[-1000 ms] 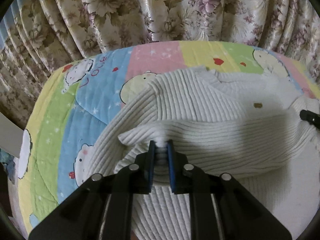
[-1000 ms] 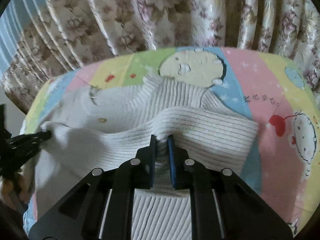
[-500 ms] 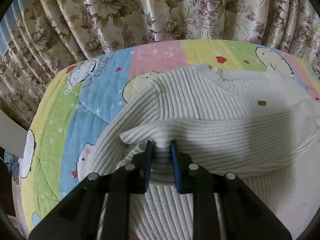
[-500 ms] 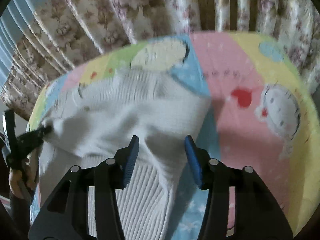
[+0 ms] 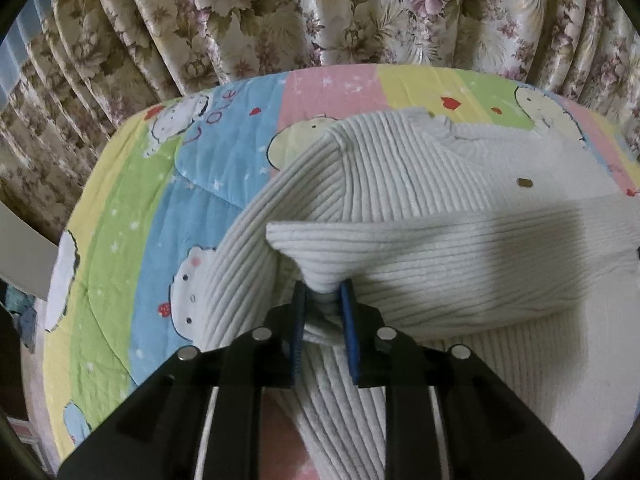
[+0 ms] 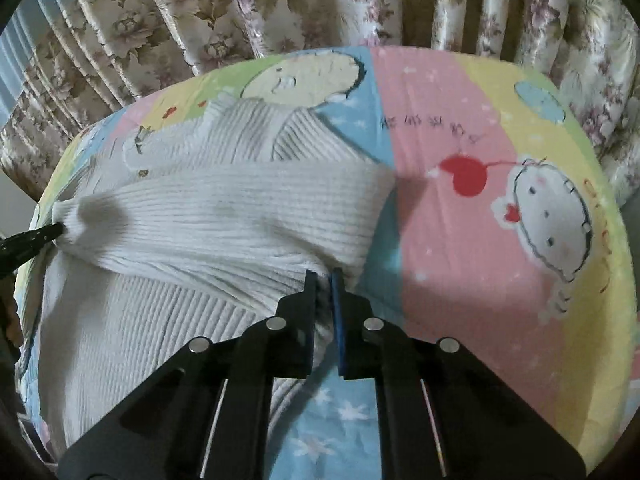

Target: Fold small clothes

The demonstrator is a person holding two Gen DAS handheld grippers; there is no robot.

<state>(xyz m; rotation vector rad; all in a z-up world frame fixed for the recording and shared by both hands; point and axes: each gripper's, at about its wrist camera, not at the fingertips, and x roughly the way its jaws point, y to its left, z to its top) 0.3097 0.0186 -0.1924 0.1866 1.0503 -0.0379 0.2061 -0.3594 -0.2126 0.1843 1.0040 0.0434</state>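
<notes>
1. One garment is the task's thing: a white ribbed sweater (image 5: 400, 184); it lies on the cartoon-print quilt (image 5: 132, 216), filling the centre and right of the left wrist view and the left half of the right wrist view, with its hem band folded up across the body.
2. The left gripper (image 5: 323, 296) is pinching a bunch of the folded hem between its blue pads; the cloth rises in a small peak at the pinch, at lower centre of the frame.
3. The right gripper (image 6: 324, 280) has its jaws almost pressed together at the right corner of the folded band; whether cloth is really between them I cannot tell, the gap is thin and dark.
4. I judge the knit as soft, light and stretchy; it sags between two holds and keeps no edge alone, so it wants two grips well apart on the same edge.
5. The ribs give good friction, so slipping seems unlikely; the risk is more in pulling one layer only, or in stretching the hem.
6. Good places to hold: the thick hem corners and the shoulder seams near the collar (image 6: 224, 108), in the upper left of the right wrist view.
</notes>
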